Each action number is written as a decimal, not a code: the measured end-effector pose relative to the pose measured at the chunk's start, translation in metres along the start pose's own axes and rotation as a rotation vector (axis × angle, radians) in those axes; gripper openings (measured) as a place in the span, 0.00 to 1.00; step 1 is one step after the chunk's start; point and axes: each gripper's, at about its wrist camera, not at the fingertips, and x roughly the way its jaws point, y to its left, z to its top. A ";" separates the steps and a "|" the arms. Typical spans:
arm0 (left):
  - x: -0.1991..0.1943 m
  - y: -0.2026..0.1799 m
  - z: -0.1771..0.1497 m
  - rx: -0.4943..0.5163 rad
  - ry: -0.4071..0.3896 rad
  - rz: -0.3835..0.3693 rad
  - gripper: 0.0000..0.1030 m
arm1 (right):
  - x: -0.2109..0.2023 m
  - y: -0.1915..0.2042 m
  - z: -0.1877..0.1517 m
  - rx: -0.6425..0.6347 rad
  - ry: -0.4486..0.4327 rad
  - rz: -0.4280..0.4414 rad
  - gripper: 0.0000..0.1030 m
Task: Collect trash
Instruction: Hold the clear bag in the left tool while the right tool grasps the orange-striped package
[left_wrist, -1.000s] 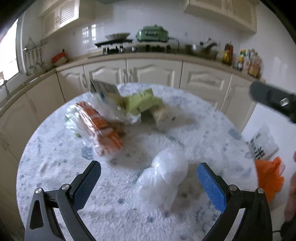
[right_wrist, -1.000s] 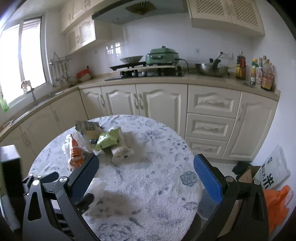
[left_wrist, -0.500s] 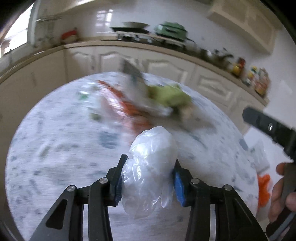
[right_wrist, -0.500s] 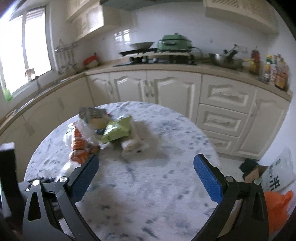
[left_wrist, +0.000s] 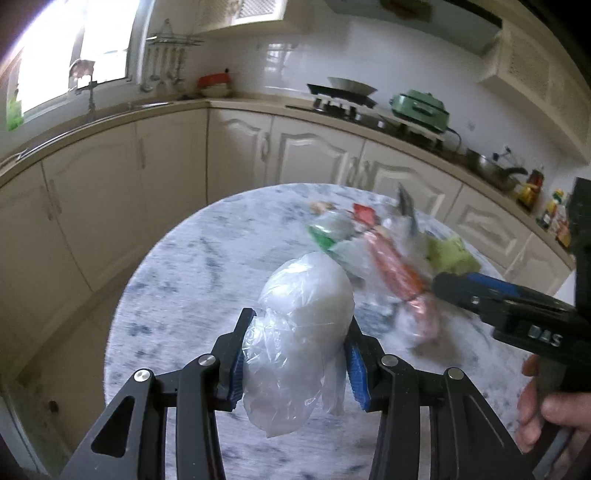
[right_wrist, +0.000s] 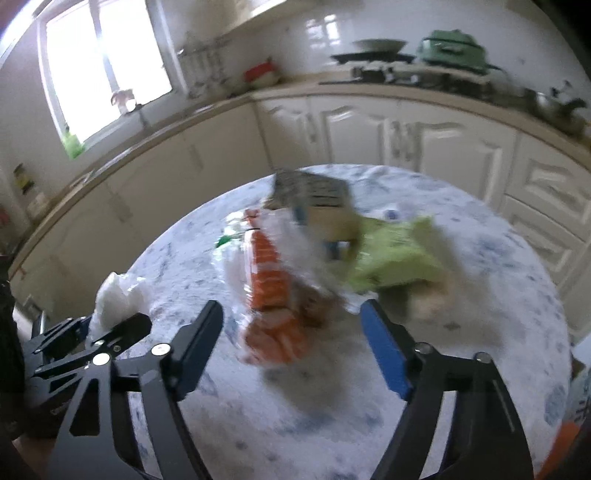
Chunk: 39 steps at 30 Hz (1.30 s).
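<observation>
My left gripper (left_wrist: 295, 354) is shut on a crumpled clear plastic bag (left_wrist: 306, 314), held just above the round marble table (left_wrist: 177, 280). The bag (right_wrist: 114, 295) and left gripper (right_wrist: 110, 328) also show at the left of the right wrist view. My right gripper (right_wrist: 291, 314) hovers over the trash pile with its jaws closing. An orange wrapper in clear film (right_wrist: 271, 291) lies between the fingers, and the pads are not touching it. Behind it lie a green packet (right_wrist: 391, 258) and a printed carton (right_wrist: 314, 195). All of this is blurred.
A person's hand (left_wrist: 546, 413) holds the right gripper (left_wrist: 458, 288) at the right edge of the left wrist view. White cabinets (right_wrist: 406, 140) and a counter with a stove and green pot (right_wrist: 450, 48) curve behind the table. Something orange (right_wrist: 561, 439) shows beyond the table's right edge.
The left gripper closed on the plastic bag, lifted it and swung left. The right gripper dropped toward the trash pile, and its jaws have narrowed around the orange wrapper.
</observation>
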 end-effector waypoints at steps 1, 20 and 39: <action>0.000 0.005 -0.004 -0.006 -0.004 0.005 0.40 | 0.008 0.003 0.003 -0.006 0.013 0.011 0.70; -0.017 0.037 -0.042 -0.028 -0.009 -0.002 0.40 | 0.025 0.007 -0.025 -0.051 0.116 0.074 0.30; -0.033 0.022 -0.049 0.012 -0.044 0.000 0.40 | -0.003 -0.012 -0.037 0.019 0.047 0.162 0.30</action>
